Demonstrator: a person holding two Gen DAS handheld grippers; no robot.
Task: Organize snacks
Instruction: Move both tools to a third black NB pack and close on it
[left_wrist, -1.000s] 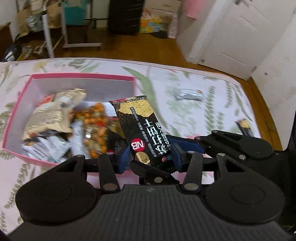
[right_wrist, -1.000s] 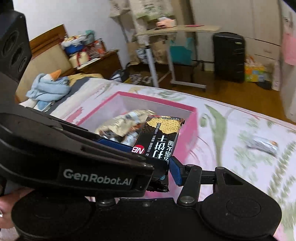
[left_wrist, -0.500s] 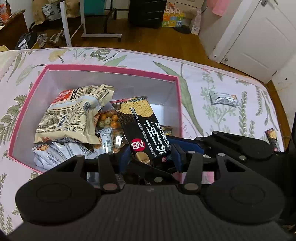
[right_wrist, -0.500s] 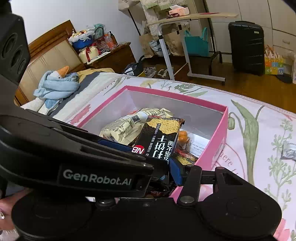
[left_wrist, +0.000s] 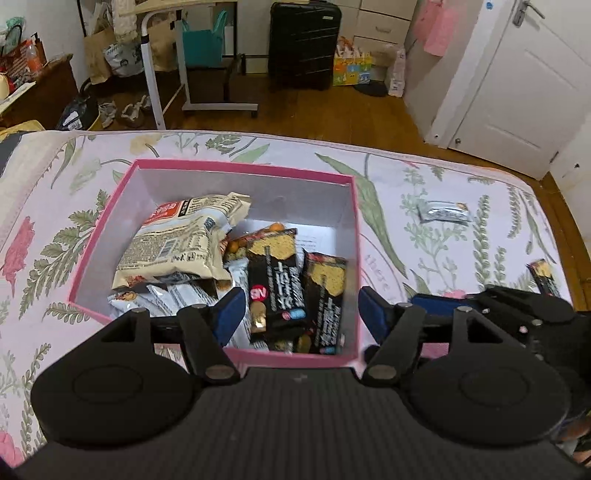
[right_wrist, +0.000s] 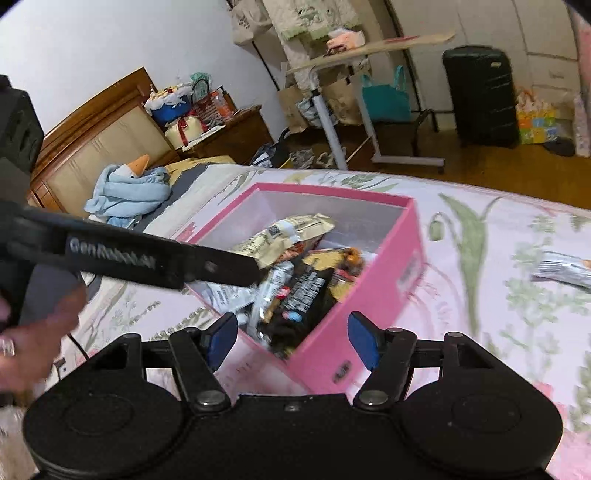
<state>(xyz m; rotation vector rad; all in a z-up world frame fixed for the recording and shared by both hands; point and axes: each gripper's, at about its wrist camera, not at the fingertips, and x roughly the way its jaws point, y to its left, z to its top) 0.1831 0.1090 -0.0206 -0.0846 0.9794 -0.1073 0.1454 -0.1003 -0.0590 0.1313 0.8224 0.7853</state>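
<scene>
A pink box (left_wrist: 354, 229) (right_wrist: 373, 306) sits on the floral bedspread and holds several snack packs. Two black cracker packs (left_wrist: 277, 284) (left_wrist: 327, 295) lie inside at its near right, next to a beige bag (left_wrist: 177, 243). My left gripper (left_wrist: 301, 314) is open and empty above the box's near edge. My right gripper (right_wrist: 291, 338) is open and empty over the box's near corner. The left gripper's body (right_wrist: 147, 258) crosses the right wrist view. A silver snack pack (left_wrist: 443, 212) (right_wrist: 561, 273) and a dark snack bar (left_wrist: 545, 275) lie loose on the bed to the right.
The bed's far edge (left_wrist: 295, 138) drops to a wooden floor with a rolling side table (left_wrist: 192, 66) and a black suitcase (left_wrist: 304, 44). A blue towel (right_wrist: 129, 192) lies by the headboard. A white door (left_wrist: 517, 85) stands at the right.
Both grippers opened and let go of the black cracker pack, which now lies in the box. Both grippers rose and drew back from the box.
</scene>
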